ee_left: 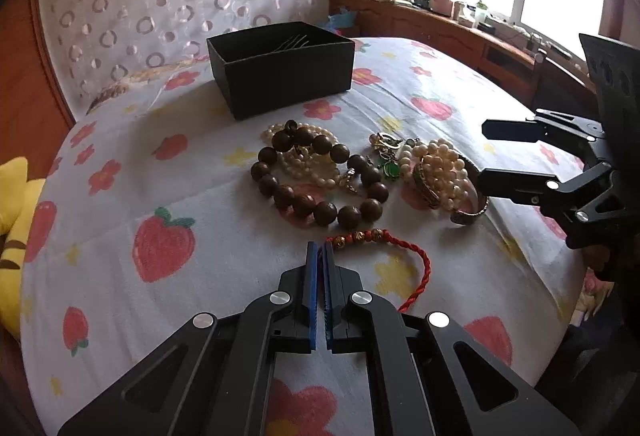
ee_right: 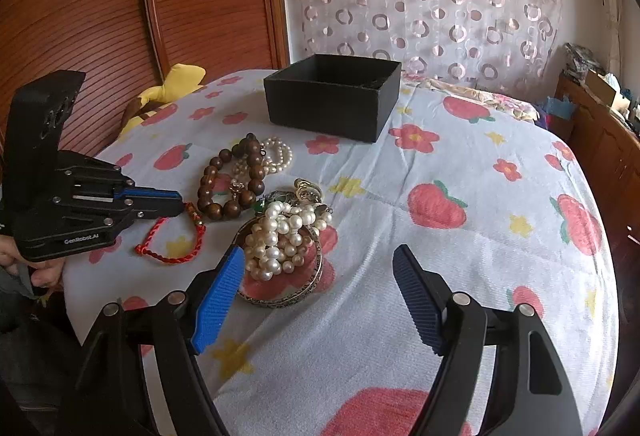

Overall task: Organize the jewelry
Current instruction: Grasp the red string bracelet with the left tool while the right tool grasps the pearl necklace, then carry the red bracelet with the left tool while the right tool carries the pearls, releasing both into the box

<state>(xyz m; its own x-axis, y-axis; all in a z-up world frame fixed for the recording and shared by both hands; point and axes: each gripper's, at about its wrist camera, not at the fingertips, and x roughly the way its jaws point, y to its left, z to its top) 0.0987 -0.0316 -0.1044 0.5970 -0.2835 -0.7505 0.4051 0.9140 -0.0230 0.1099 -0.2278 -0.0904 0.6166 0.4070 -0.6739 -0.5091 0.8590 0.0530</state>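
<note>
1. Your left gripper (ee_left: 320,248) has its ribbed blue fingers (ee_left: 311,276) pressed together, pinching the beaded end of the red braided cord bracelet (ee_left: 416,264), which lies at lower centre of the left wrist view, loop trailing right.
2. Just above it sits the round dark wooden bead bracelet (ee_left: 320,180), glossy, overlapping a cream pearl strand (ee_left: 308,160).
3. To the right, heaped white pearls (ee_right: 280,236) rest inside an engraved metal bangle (ee_right: 288,296), beside a green pendant (ee_left: 390,169).
4. Your right gripper (ee_right: 320,292) has its fingers spread wide, the left one touching the bangle.
5. The matte black box (ee_right: 332,96), rectangular and open-topped, stands in the upper middle of the frame.
6. All rest on the bed's quilted strawberry-and-flower bedspread (ee_right: 480,276).
7. "GenRobot.AI" is printed on the left gripper.
</note>
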